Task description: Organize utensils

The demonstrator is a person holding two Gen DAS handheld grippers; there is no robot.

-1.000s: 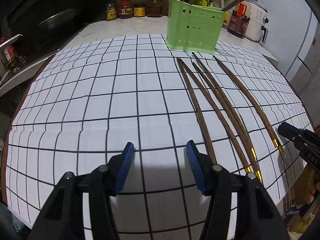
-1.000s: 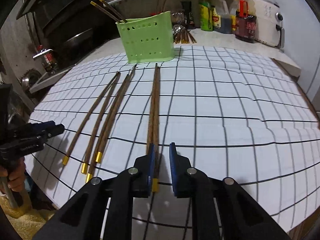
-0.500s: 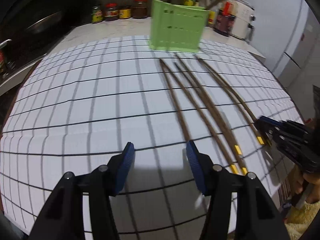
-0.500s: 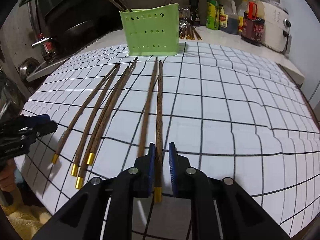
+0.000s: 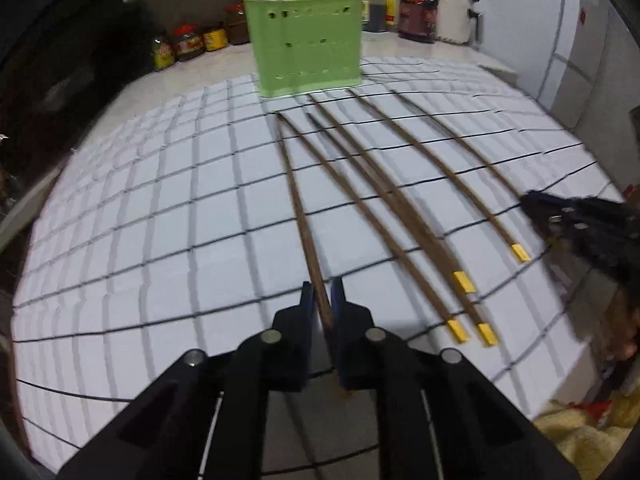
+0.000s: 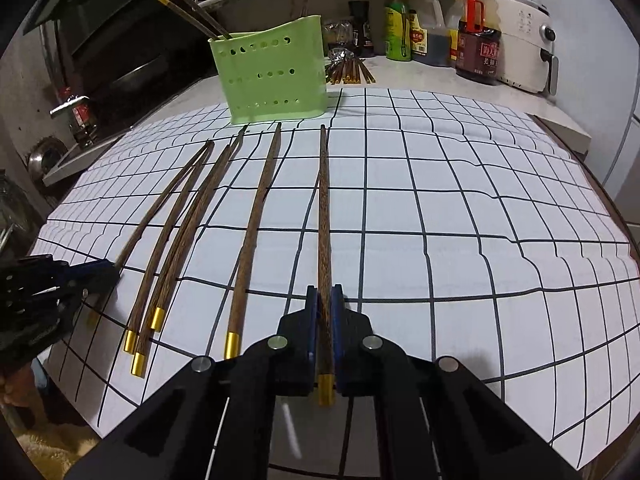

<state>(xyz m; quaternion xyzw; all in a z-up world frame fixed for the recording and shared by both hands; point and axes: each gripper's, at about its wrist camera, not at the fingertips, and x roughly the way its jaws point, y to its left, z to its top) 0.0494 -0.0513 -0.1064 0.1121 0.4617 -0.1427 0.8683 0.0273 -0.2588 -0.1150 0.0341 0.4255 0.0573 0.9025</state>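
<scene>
Utensil holder (image 6: 276, 76) upper centre on grid sheet (image 6: 460, 208) over tabletop; chopsticks (image 6: 256, 224) fanned before it, centre-left; bottles (image 6: 476, 44) on tabletop behind, upper right; two sticks inside holder.

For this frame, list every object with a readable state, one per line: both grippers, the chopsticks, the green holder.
left gripper: jaws have just closed, shut on the leftmost chopstick
right gripper: shut on the rightmost chopstick
loose chopsticks: lying flat on the grid mat, between the two gripped ones
green utensil holder: upright, chopsticks already standing in it
</scene>
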